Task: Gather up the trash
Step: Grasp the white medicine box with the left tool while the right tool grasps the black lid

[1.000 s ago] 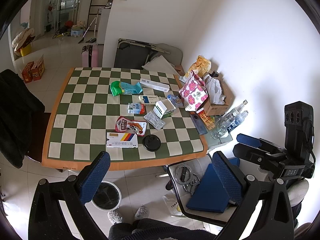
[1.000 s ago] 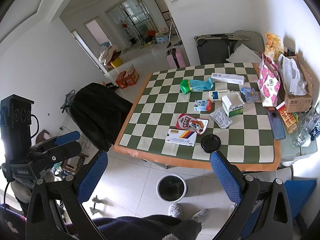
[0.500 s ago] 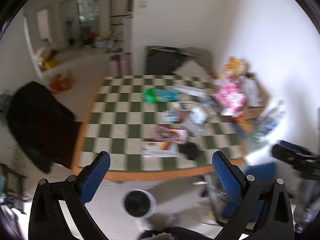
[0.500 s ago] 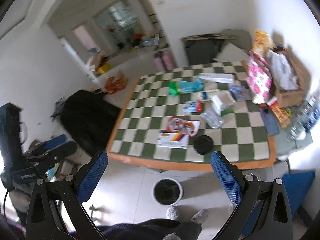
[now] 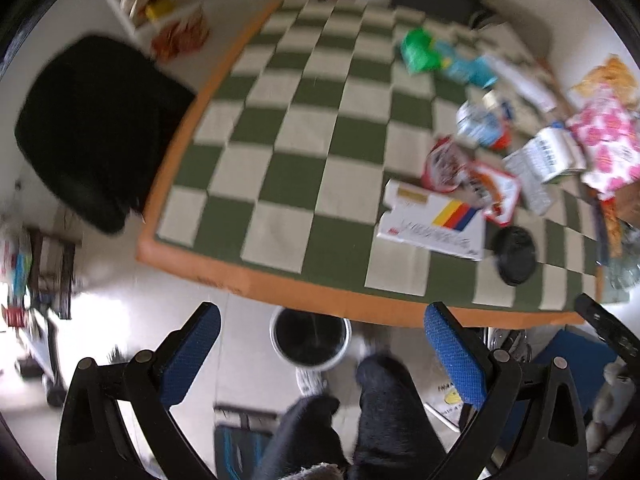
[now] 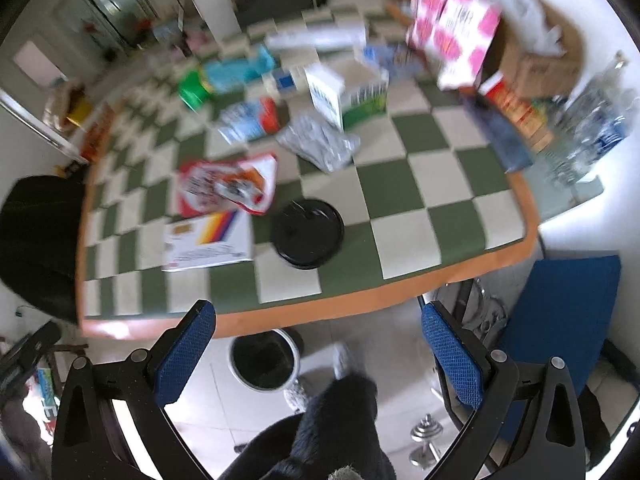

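One black chair (image 5: 100, 128) stands at the left edge of the desk (image 5: 280, 280), which wears a green-and-white chequered cloth with an orange border. Under the near edge sits one round bin (image 5: 310, 342) with a dark liner, on the floor between desk and the person's dark trouser legs (image 5: 360, 420).

The trash lies on the right half of the desk (both views are motion-blurred, so small print is unreadable): one green-and-blue bag (image 6: 224, 76) at the far side, one flat white box with a yellow-red-blue stripe (image 6: 208, 240), one red-and-white snack pouch (image 6: 228, 188) just beyond it, one black round lid (image 6: 308, 232) just right of the box, one silver blister sheet (image 6: 320, 144), one open white-and-green carton (image 6: 348, 92), one pink-flowered bag (image 6: 456, 40).

The left hand-held gripper (image 5: 320, 360) hangs above the floor short of the desk's near edge, fingers spread wide, holding nothing. The right hand-held gripper (image 6: 318, 354) is likewise wide apart and empty, tilted down toward the lid.
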The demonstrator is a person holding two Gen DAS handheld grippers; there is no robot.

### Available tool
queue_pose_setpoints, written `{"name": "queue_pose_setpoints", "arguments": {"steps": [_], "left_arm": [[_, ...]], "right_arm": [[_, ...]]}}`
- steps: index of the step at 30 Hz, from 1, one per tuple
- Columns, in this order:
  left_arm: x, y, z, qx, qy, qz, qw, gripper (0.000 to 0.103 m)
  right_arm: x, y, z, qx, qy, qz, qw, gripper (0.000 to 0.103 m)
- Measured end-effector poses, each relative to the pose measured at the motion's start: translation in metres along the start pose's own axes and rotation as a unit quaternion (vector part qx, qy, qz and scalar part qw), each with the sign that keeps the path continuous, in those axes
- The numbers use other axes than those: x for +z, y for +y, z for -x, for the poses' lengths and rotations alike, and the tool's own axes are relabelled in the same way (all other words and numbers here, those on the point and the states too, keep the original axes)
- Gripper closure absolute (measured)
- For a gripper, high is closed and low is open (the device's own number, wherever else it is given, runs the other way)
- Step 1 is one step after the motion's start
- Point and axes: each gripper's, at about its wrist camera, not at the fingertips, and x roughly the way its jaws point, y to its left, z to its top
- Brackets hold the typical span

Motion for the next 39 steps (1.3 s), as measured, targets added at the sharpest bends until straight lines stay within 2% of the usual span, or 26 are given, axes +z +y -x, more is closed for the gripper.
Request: {"name": "queue_pose_setpoints", "arguments": {"steps": [5, 9, 10, 12, 15, 17, 19, 20, 22, 24, 26, 27, 28, 29, 31, 34, 37, 38, 39], "left_arm": [[0.017, -0.018, -0.059, 0.011, 0.08, 0.07, 0.9943, 0.0], [0.026, -0.036, -0.099, -0.021, 0.152, 0.146, 0.9773, 0.0], [0.045, -0.033, -0.111, -0.03, 0.163, 0.157, 0.9736, 0.0], [0.051, -0.042, -0.128, -0.049, 0.19, 0.197, 0.9605, 0.0], [0.057, -0.049, -0.144, -0.081, 0.218, 0.253, 0.9391, 0.0], [0.06, -0.051, -0.149, -0.099, 0.224, 0.288, 0.9259, 0.0], [0.063, -0.056, -0.154, -0.113, 0.227, 0.326, 0.9108, 0.003], [0.065, -0.058, -0.157, -0.113, 0.228, 0.342, 0.9046, 0.007], [0.066, -0.062, -0.163, -0.102, 0.234, 0.36, 0.8975, 0.013], [0.064, -0.064, -0.162, -0.099, 0.224, 0.387, 0.8887, 0.013], [0.062, -0.065, -0.159, -0.085, 0.217, 0.39, 0.8905, 0.014], [0.062, -0.069, -0.157, -0.075, 0.214, 0.375, 0.8988, 0.014], [0.068, -0.075, -0.158, -0.073, 0.217, 0.366, 0.9021, 0.014], [0.066, -0.074, -0.157, -0.075, 0.22, 0.363, 0.9025, 0.014], [0.069, -0.077, -0.156, -0.079, 0.226, 0.373, 0.8961, 0.014], [0.064, -0.075, -0.16, -0.063, 0.225, 0.369, 0.8996, 0.014], [0.071, -0.083, -0.164, -0.052, 0.215, 0.336, 0.9153, 0.014], [0.074, -0.089, -0.161, -0.048, 0.214, 0.305, 0.9267, 0.014], [0.079, -0.097, -0.159, -0.037, 0.21, 0.25, 0.9444, 0.014]], "right_arm": [[0.036, 0.01, -0.102, -0.031, 0.06, 0.04, 0.997, 0.0], [0.055, 0.023, -0.158, -0.033, 0.103, 0.074, 0.991, 0.0], [0.057, 0.025, -0.167, -0.029, 0.112, 0.079, 0.99, 0.0], [0.06, 0.029, -0.186, -0.03, 0.126, 0.09, 0.987, 0.001], [0.06, 0.029, -0.192, -0.043, 0.125, 0.098, 0.986, 0.007], [0.061, 0.024, -0.192, -0.039, 0.124, 0.096, 0.987, 0.012], [0.063, 0.012, -0.189, -0.031, 0.126, 0.089, 0.988, 0.013], [0.065, 0.008, -0.189, -0.04, 0.124, 0.09, 0.987, 0.013], [0.07, -0.008, -0.193, -0.042, 0.126, 0.081, 0.988, 0.013], [0.077, -0.024, -0.196, -0.049, 0.126, 0.072, 0.988, 0.013], [0.083, -0.034, -0.199, -0.052, 0.127, 0.064, 0.989, 0.013], [0.086, -0.039, -0.2, -0.053, 0.125, 0.06, 0.989, 0.013], [0.088, -0.044, -0.202, -0.052, 0.126, 0.057, 0.989, 0.013], [0.089, -0.047, -0.201, -0.051, 0.126, 0.055, 0.989, 0.013], [0.092, -0.053, -0.201, -0.048, 0.124, 0.049, 0.99, 0.012], [0.098, -0.056, -0.204, -0.044, 0.126, 0.043, 0.99, 0.01], [0.1, -0.055, -0.204, -0.052, 0.124, 0.046, 0.99, 0.01], [0.101, -0.055, -0.202, -0.052, 0.124, 0.047, 0.99, 0.011], [0.1, -0.057, -0.202, -0.052, 0.123, 0.052, 0.99, 0.012]]}}
